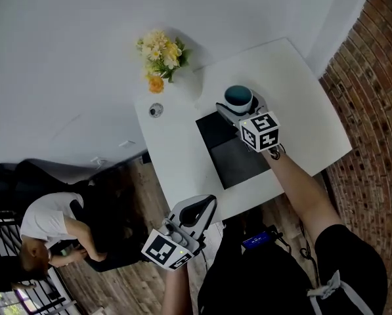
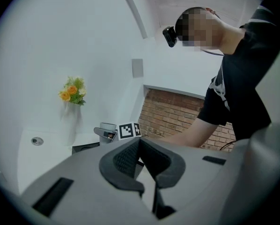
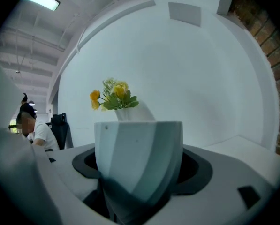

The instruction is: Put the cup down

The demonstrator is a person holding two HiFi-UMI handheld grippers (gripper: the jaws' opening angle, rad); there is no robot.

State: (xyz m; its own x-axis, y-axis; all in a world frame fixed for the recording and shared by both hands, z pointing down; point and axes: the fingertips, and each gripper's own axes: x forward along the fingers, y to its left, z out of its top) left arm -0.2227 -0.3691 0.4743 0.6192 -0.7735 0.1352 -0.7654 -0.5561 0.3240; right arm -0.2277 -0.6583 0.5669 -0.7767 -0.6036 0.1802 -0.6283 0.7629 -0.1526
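Teal cup (image 3: 139,158) in claw (image 1: 236,106), perhaps mid-table (image 1: 301,97).

A mat (image 1: 235,156) lies in the middle of the desk (image 1: 307,104), with the cup (image 1: 238,98) at its far edge between the right gripper's (image 1: 234,109) jaws. Flowers (image 1: 161,52) stand at the desk's far left corner, a small disc (image 1: 155,110) just before them. The left gripper (image 1: 197,210) is off the desk's near edge.

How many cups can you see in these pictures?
1. The right gripper holds the cup near the far edge of the dark mat. No other shows.
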